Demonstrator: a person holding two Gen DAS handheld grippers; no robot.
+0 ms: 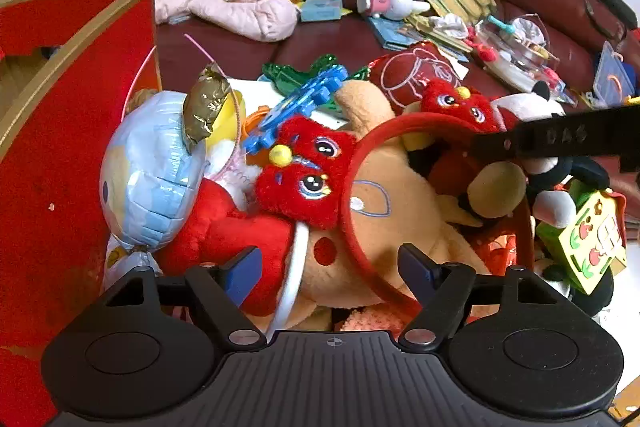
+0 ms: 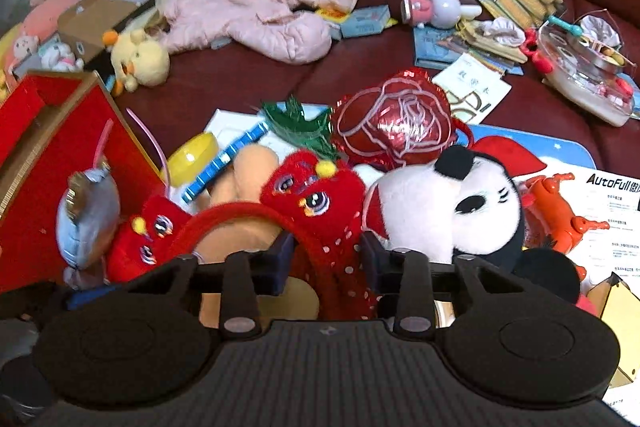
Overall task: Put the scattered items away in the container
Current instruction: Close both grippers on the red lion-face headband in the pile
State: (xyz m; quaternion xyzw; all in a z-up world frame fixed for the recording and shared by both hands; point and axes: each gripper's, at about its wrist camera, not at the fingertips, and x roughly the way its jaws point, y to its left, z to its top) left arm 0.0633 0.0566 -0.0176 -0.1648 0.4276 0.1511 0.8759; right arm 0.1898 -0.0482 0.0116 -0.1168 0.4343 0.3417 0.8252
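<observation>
With the right gripper [image 2: 326,263] clamped on the red headband [image 2: 340,259] and the left gripper [image 1: 330,269] open, lift it straight clear before swinging toward the red box [image 1: 76,131].

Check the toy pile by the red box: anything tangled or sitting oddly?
Yes. The red headband with two lion faces lies looped over the tan plush, so lifting one may drag the other. The right gripper straddles its dotted red part; the left gripper is open.
</observation>
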